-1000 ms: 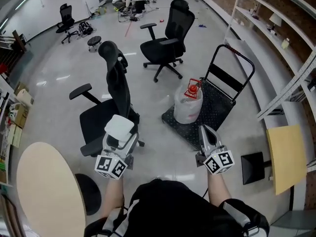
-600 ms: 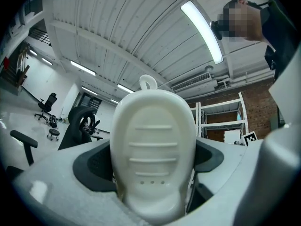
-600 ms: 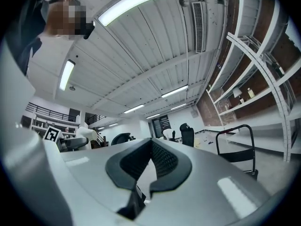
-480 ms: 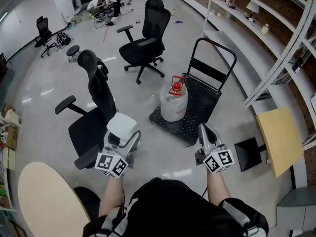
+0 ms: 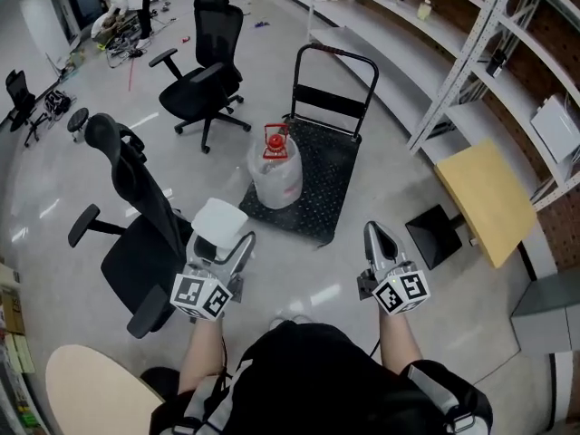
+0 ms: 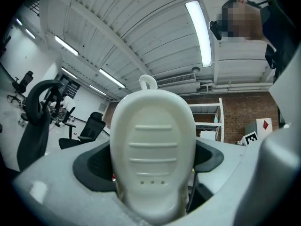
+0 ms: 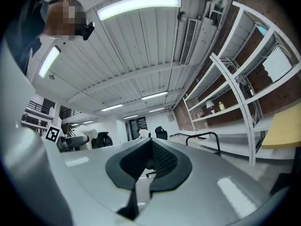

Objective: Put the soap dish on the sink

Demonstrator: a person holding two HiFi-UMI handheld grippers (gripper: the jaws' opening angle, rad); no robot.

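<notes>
Carrying the dish (image 5: 219,218) is all that goes on: the left claw (image 5: 225,243) stays clamped on it at 10 o'clock, just ahead of the body. The right claw (image 5: 375,234), at 2 o'clock, is closed with nothing in it. Neither has shifted against the body over the last second; the room has. The round desk (image 5: 91,392) has slid down to 7 o'clock and the chair (image 5: 136,234) to 9. The cart (image 5: 317,184) and its jug (image 5: 275,172) have swung from 1 o'clock to 12, and more of the shelves (image 5: 471,53) shows at 2. I judge the person is turning mid-carry. No sink is in sight, so placing looks some way off.
</notes>
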